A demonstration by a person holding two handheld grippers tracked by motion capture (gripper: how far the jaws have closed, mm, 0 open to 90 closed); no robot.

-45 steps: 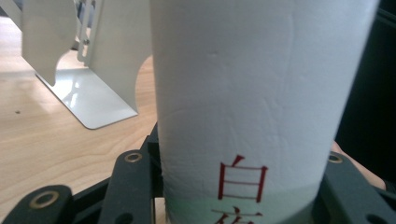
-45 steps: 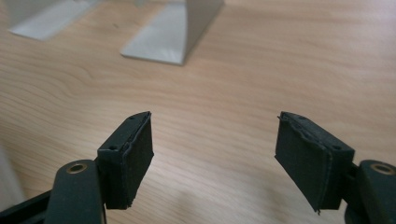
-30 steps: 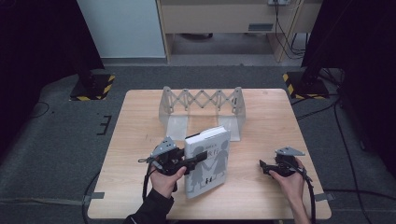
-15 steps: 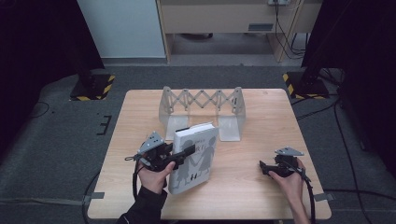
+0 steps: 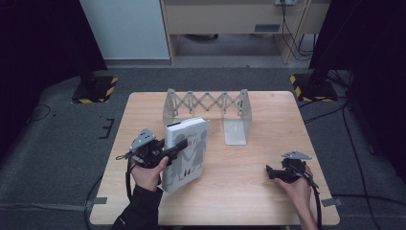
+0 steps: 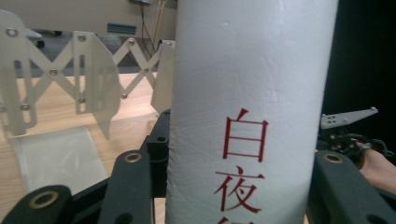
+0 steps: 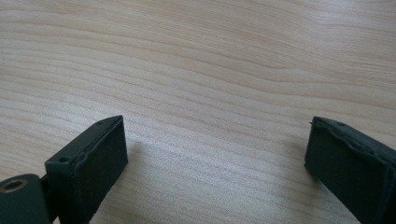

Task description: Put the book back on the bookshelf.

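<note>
A white book [image 5: 187, 153] — red characters on its spine, dark figures on its cover — is clamped upright by the left gripper [image 5: 178, 148]; the right gripper [image 7: 217, 154], jaws just spread wide, is held empty over the table [image 5: 249, 191].

- A lab or test room, not a home.
- Grey carpet floor [image 5: 62, 143] with trailing cables [image 5: 292, 28].
- Hazard-striped stand bases [image 5: 95, 90] flank a lone wooden table [image 5: 268, 110].

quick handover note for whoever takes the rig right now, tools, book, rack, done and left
Left tool: shut on the white book with red characters on its spine, held upright just in front of the pale metal expanding book rack.
Right tool: open, nothing between its jaws, which have just been opening, low over the light wooden table.
Done: book gripped and stood up.
Left: probably set it into the rack and release.
</note>
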